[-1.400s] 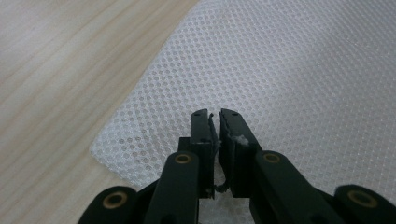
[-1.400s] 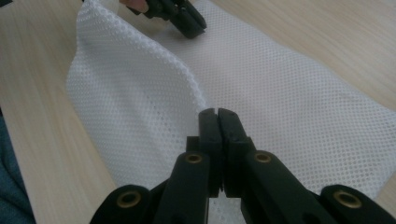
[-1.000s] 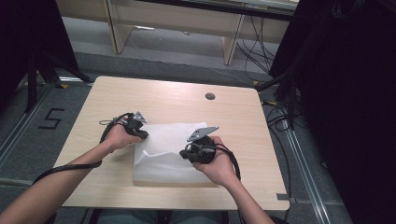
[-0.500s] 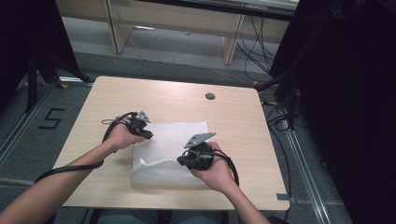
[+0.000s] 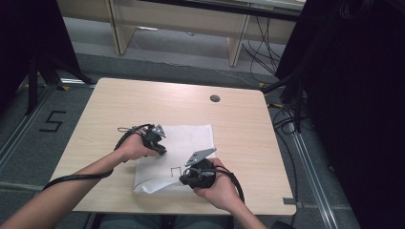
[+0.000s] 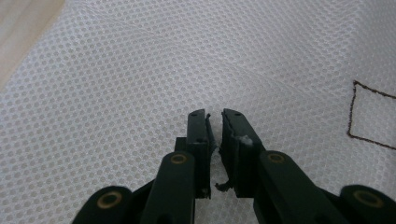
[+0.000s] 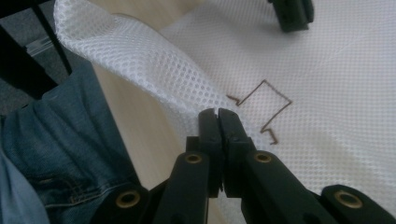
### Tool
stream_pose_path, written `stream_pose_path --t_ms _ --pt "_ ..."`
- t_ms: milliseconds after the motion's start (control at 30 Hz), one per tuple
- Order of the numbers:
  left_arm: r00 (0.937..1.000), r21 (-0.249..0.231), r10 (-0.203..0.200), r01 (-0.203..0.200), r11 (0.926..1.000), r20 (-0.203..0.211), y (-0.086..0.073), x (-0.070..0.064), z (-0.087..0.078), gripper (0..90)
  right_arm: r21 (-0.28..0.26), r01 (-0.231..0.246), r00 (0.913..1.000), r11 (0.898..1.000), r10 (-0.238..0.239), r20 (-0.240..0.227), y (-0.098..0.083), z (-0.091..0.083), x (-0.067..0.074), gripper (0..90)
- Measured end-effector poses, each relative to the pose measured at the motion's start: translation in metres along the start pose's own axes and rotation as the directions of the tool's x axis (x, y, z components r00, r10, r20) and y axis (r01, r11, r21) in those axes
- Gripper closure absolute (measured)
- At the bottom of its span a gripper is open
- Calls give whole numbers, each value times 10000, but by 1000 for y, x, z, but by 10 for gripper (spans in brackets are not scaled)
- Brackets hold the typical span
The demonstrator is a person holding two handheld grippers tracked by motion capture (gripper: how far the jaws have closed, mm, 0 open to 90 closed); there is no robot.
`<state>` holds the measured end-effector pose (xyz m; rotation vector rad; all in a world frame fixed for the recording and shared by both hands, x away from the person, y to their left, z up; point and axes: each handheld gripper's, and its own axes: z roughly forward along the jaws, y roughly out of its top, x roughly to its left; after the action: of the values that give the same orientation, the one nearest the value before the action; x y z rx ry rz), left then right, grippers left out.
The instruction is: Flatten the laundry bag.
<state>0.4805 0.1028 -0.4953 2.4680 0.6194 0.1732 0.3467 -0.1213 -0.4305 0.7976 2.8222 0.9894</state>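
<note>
1. Since the frame a second earlier, I saw the right gripper [image 5: 184, 178] had come back toward the near edge of the table [image 5: 119, 95], dragging the near part of the white mesh cloth [image 5: 186, 138] with it; the left gripper [image 5: 161, 149] had shifted slightly over the cloth's far-left area
2. Right gripper view: jaws were clenched on a raised fold of the mesh cloth [image 7: 140, 60], with the fabric lifted into a ridge running away from the tips
3. A brown stitched outline [image 7: 261, 109] lay on the cloth just beyond the right gripper [image 7: 218, 114]
4. Left gripper view: the left gripper [image 6: 215, 117] had just been opening; a narrow gap stood between its jaws, and I noted no mesh pinched in it, the cloth [image 6: 140, 70] lying flat beneath
5. The cloth rested on the near middle of the table, its near-left corner crumpled
6. The person's jeans [image 7: 65, 149] showed beside the table edge
</note>
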Motion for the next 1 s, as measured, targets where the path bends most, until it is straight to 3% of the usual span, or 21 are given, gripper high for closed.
stream_pose_path --t_ms 133,200,300,500,667,733,867,933,1000 --pt "9993 -62 273 -275 9996 -272 1 -3 2 820 236 -123 9989 9996 134 -460 -4 2 3 859" --pt "9982 -29 391 -392 9992 -449 2 -3 2 822 337 -597 9955 9976 620 -721 -6 0 4 822" --pt "9983 -39 323 -325 9995 -487 2 -1 2 823 436 -745 9940 9963 777 -768 -6 -3 4 794" --pt "9970 -58 299 -304 9995 -714 2 7 3 847 -20 -1232 9875 9924 1223 -991 0 -13 3 697" --pt "9954 16 256 -255 9997 -919 3 13 3 846 -489 -1609 9852 9858 1574 -677 8 -24 -5 667" --pt "9946 44 328 -325 9995 -980 4 15 3 846 -653 -1631 9864 9844 1614 -312 10 -27 -13 671" --pt "9919 128 442 -429 9990 -1191 6 18 4 847 -322 -1859 9826 9820 1856 -117 8 -23 -23 717" --pt "9890 224 559 -533 9983 -1368 7 20 4 847 49 -1913 9813 9815 1911 223 3 -16 -34 769" --pt "9881 101 403 -393 9992 -1486 8 20 6 845 417 -2071 9779 9774 2055 395 -2 -8 -41 834"
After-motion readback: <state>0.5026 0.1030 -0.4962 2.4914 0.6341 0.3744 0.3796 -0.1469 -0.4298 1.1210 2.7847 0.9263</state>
